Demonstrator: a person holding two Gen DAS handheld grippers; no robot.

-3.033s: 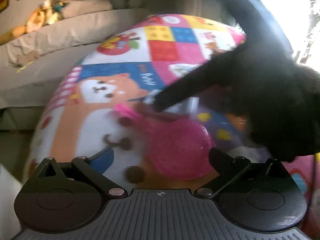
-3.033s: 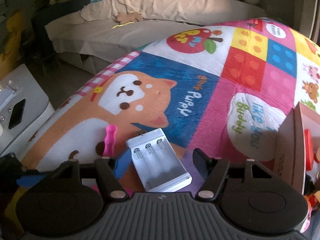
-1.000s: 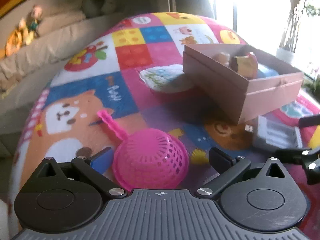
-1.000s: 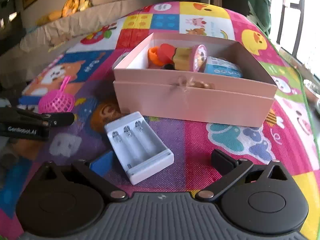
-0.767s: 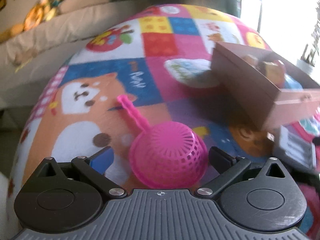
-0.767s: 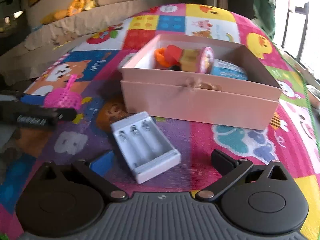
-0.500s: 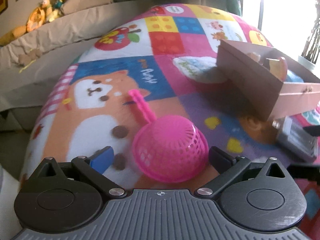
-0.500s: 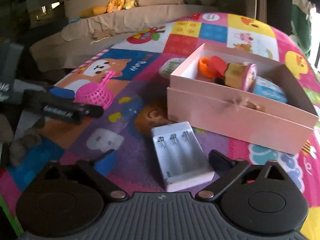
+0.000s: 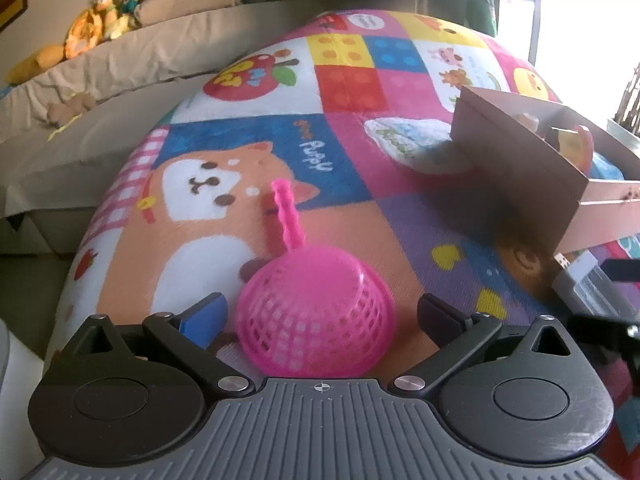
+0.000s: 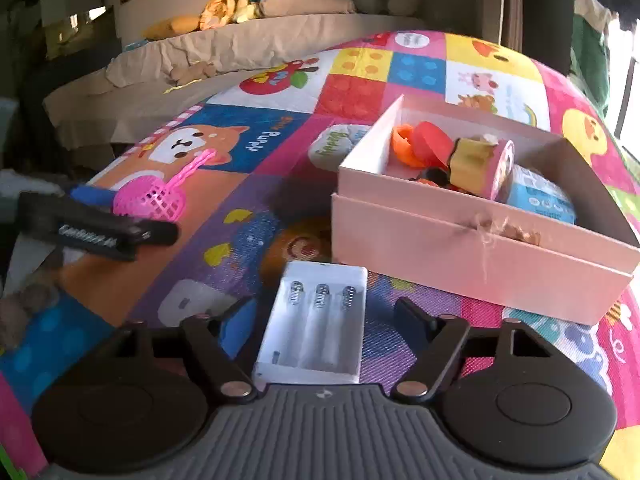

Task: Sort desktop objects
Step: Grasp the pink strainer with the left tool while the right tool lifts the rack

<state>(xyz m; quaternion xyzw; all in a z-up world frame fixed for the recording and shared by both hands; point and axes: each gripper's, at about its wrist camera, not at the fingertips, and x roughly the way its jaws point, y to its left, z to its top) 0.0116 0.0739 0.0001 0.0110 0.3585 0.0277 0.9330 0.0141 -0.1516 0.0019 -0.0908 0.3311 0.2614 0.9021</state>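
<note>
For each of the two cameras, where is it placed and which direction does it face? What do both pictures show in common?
Left wrist: sits on the left claw, looking forward and down at the pink strainer lying between its open fingers; the right claw's tips show at the right edge.
Right wrist: sits on the right claw, looking forward and down at the white battery case between its closing fingers, not yet pressed; the left claw shows at left.
Shared: strainer, battery case, pink box, play mat.
</note>
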